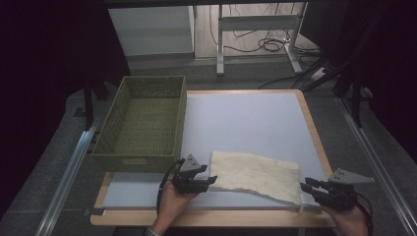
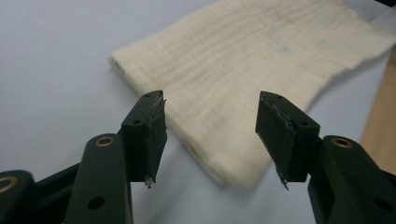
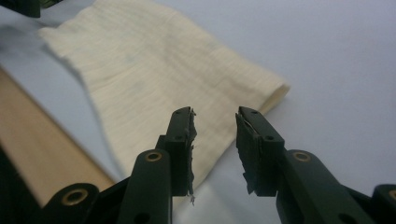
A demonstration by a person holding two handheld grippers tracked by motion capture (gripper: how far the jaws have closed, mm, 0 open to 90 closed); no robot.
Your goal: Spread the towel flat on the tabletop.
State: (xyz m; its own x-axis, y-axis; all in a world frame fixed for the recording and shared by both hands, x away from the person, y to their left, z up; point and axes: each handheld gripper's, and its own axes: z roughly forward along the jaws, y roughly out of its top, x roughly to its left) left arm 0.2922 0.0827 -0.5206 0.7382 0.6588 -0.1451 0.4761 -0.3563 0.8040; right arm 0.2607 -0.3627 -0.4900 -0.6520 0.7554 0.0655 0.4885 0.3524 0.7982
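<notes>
A folded cream cloth (image 1: pixel 255 174) lies flat on the pale table mat (image 1: pixel 246 123) near the front edge. My left gripper (image 1: pixel 212 179) sits at the cloth's left end, jaws pointing right. In the left gripper view the left gripper (image 2: pixel 210 135) is open, and the cloth (image 2: pixel 243 60) lies just beyond and below the gap without touching the pads. My right gripper (image 1: pixel 305 184) is at the cloth's right front corner, pointing left. In the right gripper view the right gripper (image 3: pixel 215 140) stands open over the cloth's (image 3: pixel 140 65) near edge, with nothing pinched.
An olive woven basket (image 1: pixel 142 157) stands at the table's left, just behind my left gripper. The mat's wooden border (image 1: pixel 211 216) runs along the front. Metal rails flank the table, and a desk frame with cables stands on the floor beyond.
</notes>
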